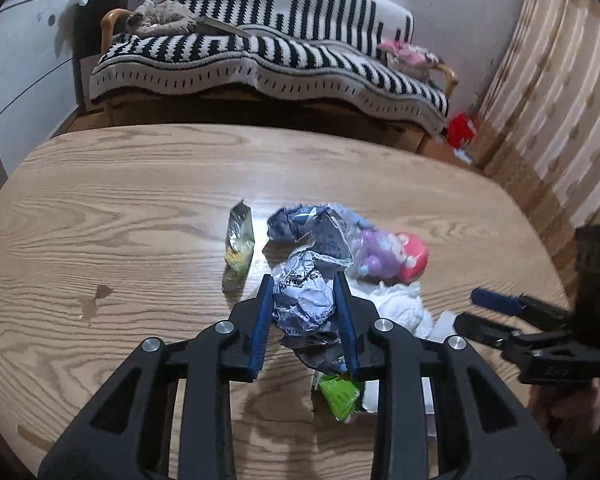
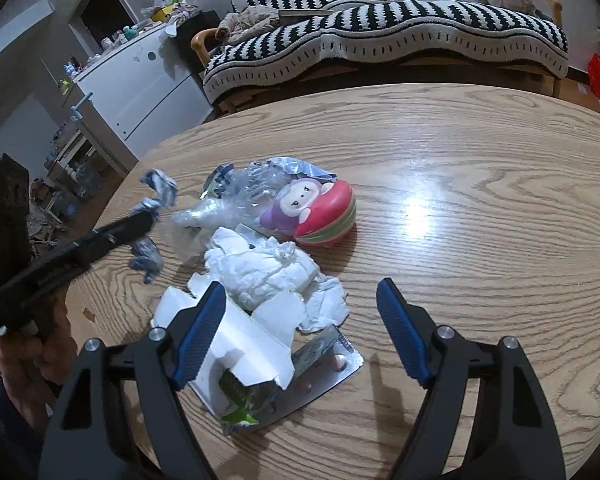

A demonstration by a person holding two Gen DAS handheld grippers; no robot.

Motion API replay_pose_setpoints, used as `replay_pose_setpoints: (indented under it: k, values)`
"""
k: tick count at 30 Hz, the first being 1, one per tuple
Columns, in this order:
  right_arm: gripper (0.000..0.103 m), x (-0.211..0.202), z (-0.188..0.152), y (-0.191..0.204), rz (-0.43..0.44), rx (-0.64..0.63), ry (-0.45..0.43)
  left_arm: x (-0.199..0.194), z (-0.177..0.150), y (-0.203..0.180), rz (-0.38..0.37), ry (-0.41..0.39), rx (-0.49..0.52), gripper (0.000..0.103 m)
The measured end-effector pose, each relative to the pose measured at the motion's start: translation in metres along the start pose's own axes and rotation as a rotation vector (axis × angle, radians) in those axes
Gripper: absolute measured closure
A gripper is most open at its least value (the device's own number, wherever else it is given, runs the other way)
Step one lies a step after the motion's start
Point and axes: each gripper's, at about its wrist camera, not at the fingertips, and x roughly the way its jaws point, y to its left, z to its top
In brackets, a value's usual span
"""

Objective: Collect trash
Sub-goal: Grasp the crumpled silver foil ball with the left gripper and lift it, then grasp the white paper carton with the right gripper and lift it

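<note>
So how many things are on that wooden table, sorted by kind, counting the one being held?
Crumpled wrappers: 4 (blue-and-white foil wrapper in left gripper, clear plastic bag, yellow-green sachet, green sachet)
White crumpled tissue: 1
Torn white cardboard box: 1
Silver blister pack: 1
Pink-and-purple squishy toy: 1
Total: 8

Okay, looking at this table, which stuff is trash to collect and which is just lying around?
Trash to collect:
crumpled blue-and-white wrapper, held in the left gripper
white tissue
torn white box
blister pack
clear plastic

Just lying about:
squishy toy
striped sofa
</note>
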Motion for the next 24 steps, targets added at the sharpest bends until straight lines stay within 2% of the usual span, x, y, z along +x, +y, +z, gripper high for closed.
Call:
replay_pose_setpoints:
  k: [5, 9, 11, 14, 17, 24]
  values:
    - [0.027, -0.007, -0.004, 0.002, 0.010, -0.020, 0.003, -0.022, 0.001, 0.012, 0.002, -0.034, -0.043, 0.074]
    - [0.027, -0.013, -0.012, 0.023, 0.032, -0.121, 0.004, -0.032, -0.005, 0.018, 0.016, -0.028, -0.044, 0.074]
    - [0.026, -0.013, -0.016, 0.035, 0.024, -0.174, 0.007, -0.034, -0.010, 0.020, 0.028, -0.020, -0.040, 0.074]
    - [0.020, -0.014, -0.024, 0.057, -0.001, -0.286, -0.002, -0.041, -0.014, 0.021, 0.037, -0.023, -0.040, 0.074]
    - [0.019, -0.009, -0.033, 0.076, -0.031, -0.396, 0.004, -0.047, -0.015, 0.020, 0.044, -0.028, -0.043, 0.074]
    - [0.020, 0.019, -0.042, 0.108, -0.074, -0.496, 0.037, -0.050, -0.015, 0.013, 0.045, -0.023, -0.024, 0.074]
